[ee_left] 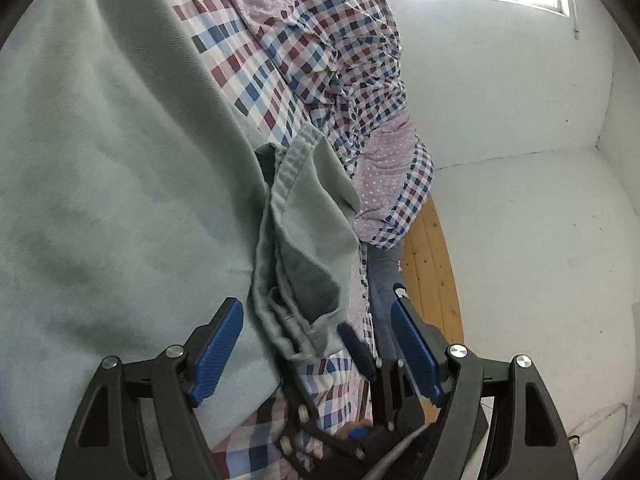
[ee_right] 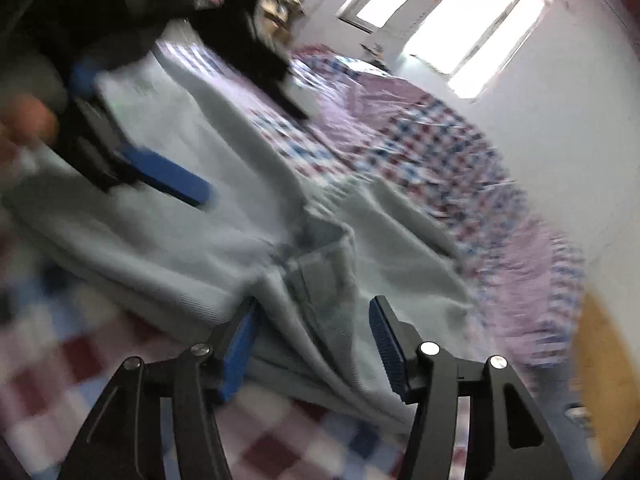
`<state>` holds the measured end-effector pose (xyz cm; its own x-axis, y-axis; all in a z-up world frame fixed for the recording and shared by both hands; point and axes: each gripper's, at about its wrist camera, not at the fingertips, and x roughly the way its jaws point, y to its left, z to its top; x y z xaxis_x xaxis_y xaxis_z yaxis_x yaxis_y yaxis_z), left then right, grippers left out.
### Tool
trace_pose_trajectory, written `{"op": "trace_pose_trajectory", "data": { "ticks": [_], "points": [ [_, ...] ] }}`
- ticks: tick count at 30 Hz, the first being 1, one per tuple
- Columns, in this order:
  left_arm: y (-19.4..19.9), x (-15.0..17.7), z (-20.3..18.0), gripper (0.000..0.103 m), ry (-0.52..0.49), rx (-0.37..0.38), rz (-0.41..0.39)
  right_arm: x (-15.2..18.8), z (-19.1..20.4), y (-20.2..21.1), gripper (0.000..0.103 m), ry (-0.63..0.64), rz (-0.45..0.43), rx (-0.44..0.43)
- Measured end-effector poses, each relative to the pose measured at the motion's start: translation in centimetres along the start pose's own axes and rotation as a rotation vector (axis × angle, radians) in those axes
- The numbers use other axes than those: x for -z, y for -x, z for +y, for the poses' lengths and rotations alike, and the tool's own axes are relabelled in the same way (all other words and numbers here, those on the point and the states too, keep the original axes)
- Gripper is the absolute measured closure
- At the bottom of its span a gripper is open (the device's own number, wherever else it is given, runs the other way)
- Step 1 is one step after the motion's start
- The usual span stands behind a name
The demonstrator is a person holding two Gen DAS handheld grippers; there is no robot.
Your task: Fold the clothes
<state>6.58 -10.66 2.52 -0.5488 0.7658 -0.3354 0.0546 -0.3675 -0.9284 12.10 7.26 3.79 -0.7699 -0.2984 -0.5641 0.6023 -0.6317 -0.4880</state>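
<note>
A pale grey-green garment [ee_left: 100, 160] lies spread on the checked bedsheet [ee_left: 256, 72]. One bunched, seamed end of it [ee_left: 304, 232] runs down between the blue pads of my left gripper [ee_left: 318, 332]. That gripper is open and its pads are clear of the cloth. In the blurred right wrist view the same garment [ee_right: 180, 220] lies crumpled. A fold of it sits between the pads of my right gripper [ee_right: 312, 340], whose jaws stand apart without pinching it. One blue finger [ee_right: 168, 178] of the left gripper shows at upper left over the cloth.
A lilac dotted quilt [ee_left: 384, 184] with a checked border is heaped along the far side of the bed. A wooden bed edge [ee_left: 432, 272] meets a white wall [ee_left: 520, 120]. A bright window [ee_right: 460, 28] is behind. A blurred hand [ee_right: 28, 124] is at the left.
</note>
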Motion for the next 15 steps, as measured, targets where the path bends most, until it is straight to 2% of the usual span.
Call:
{"op": "trace_pose_trajectory", "data": {
  "ticks": [3, 5, 8, 11, 13, 15],
  "points": [
    [-1.1, -0.9, -0.1, 0.024, -0.008, -0.016, 0.033, -0.2, -1.5, 1.7, 0.043, -0.114, -0.065, -0.105],
    [-1.8, -1.2, -0.2, 0.024, -0.02, -0.036, 0.054, -0.4, -2.8, 1.8, 0.042, -0.203, -0.096, -0.12],
    [-2.6, -1.0, 0.0, 0.024, -0.049, -0.066, 0.08, -0.6, -4.2, 0.2, 0.042, -0.301, -0.098, -0.135],
    [-3.2, -0.9, 0.5, 0.024, -0.062, -0.093, 0.089, -0.7, -3.6, -2.8, 0.042, -0.272, -0.011, -0.251],
    [-3.6, -1.0, 0.8, 0.024, -0.059, -0.102, 0.093, 0.0, -2.1, -3.8, 0.046, -0.188, 0.05, -0.31],
    [-4.2, -1.2, 0.9, 0.024, -0.065, -0.106, 0.098, 0.6, -2.2, -3.1, 0.047, -0.18, 0.033, -0.333]
  ]
}}
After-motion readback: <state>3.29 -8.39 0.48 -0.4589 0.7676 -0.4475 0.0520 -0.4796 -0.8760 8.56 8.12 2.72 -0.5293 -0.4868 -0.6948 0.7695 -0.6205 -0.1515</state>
